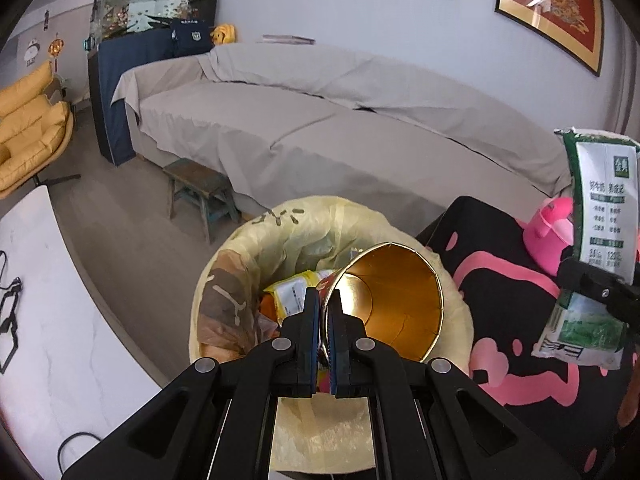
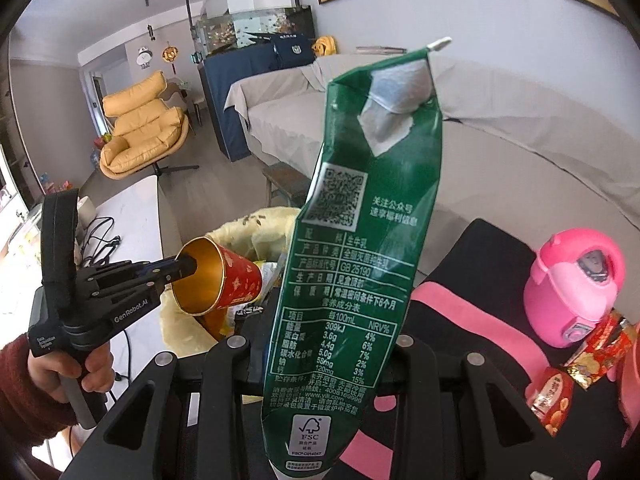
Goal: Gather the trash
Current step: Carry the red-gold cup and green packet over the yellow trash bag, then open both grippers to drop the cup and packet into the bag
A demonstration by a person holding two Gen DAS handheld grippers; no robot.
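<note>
Trash bin [image 1: 460,312] stands beside grey-draped sofa [image 1: 320,128].

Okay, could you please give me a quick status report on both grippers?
Left gripper shut on paper cup, over trash bin. Right gripper shut on milk carton. Nothing blocking the bin.

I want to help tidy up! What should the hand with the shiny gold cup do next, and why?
Probably open the left gripper and let the cup drop. Its fingers pinch the cup's rim, and the cup already hangs over the open trash bin, which has wrappers inside. The right gripper holds the green milk carton, likely next.
</note>
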